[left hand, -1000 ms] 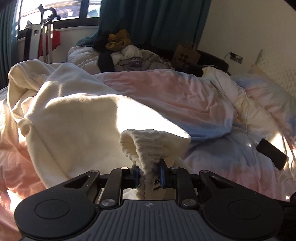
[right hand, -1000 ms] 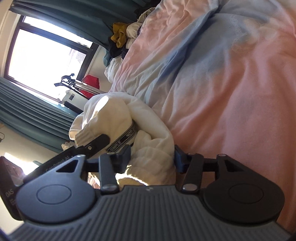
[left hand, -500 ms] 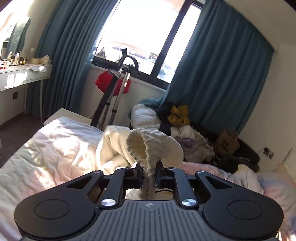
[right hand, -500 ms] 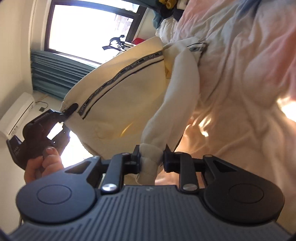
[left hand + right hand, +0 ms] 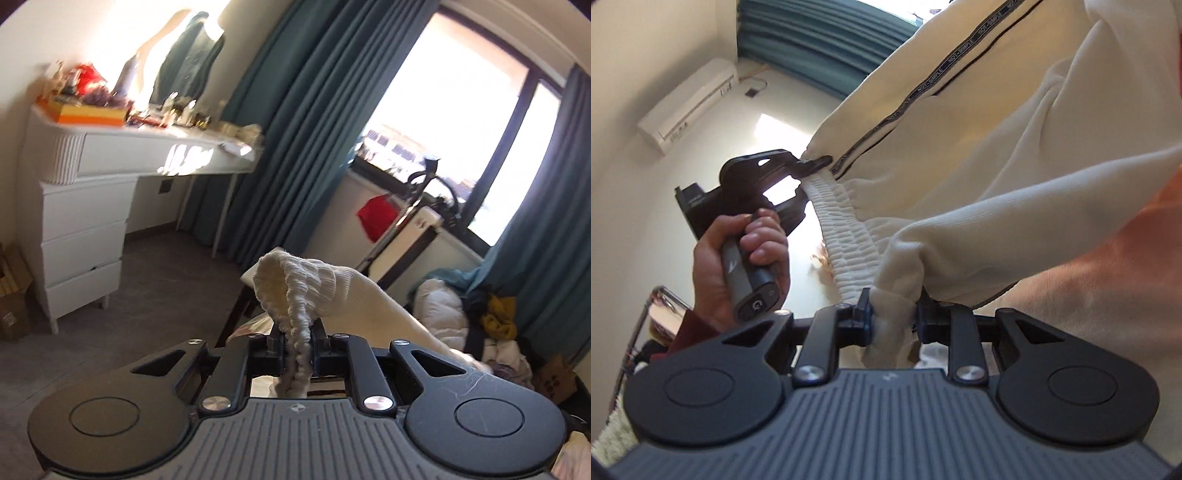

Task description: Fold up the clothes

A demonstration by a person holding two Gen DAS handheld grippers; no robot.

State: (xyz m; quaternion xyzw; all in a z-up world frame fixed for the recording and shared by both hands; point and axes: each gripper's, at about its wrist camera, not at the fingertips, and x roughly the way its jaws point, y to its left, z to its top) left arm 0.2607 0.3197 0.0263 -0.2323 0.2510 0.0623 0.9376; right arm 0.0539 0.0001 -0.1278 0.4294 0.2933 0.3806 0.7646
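Up in the air above the bed, cream sweatpants hang stretched between both tools. Left hand-held gripper pinched tight on one end of the ribbed waistband; the right-wrist view shows my left hand gripping its handle. Waistband runs across to my right hand-held gripper, pressed together on a thick bunch of the same cream fabric. Legs with the dark printed side stripe drape away towards the pink bedding. Risks, as I judge them: right grip is on a bulky wad, could slip under the garment's weight; uneven pull could twist the waistband so the legs land crooked; loose fabric could drag and wrinkle on the bedding.
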